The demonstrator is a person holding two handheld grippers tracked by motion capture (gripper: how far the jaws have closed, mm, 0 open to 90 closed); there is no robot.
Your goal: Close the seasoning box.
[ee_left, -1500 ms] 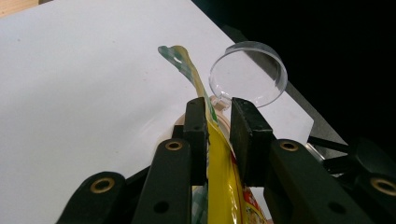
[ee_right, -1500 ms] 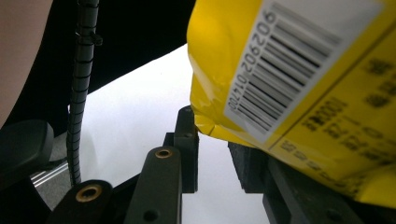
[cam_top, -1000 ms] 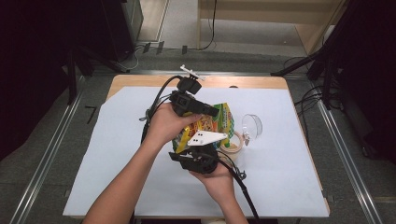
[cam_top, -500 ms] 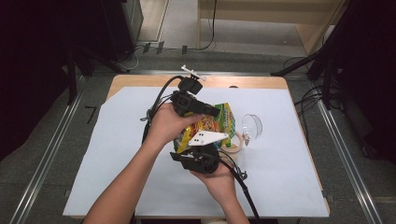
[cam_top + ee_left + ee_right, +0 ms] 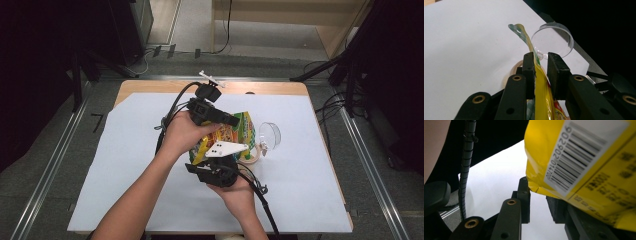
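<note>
A yellow snack bag (image 5: 235, 134) is held up above the middle of the table (image 5: 125, 165), a little toward its far edge, between two claws. In the left gripper view the left claw (image 5: 541, 65) is seen clenched on the bag's flattened top seam (image 5: 524, 37), the thin film pinched between the pads. In the right gripper view the bag's lower corner with the barcode (image 5: 579, 157) hangs over the right claw (image 5: 540, 195); whether it is actually pinched there cannot be told, since a gap is seen between the pads. The bag is judged light, soft and crinkly, its film slippery, so the sealed seams are the best places to be gripped. A clear plastic cup (image 5: 269, 135) lies on its side just beyond the bag, toward the right edge, with a tape roll (image 5: 252, 155) beside it.
</note>
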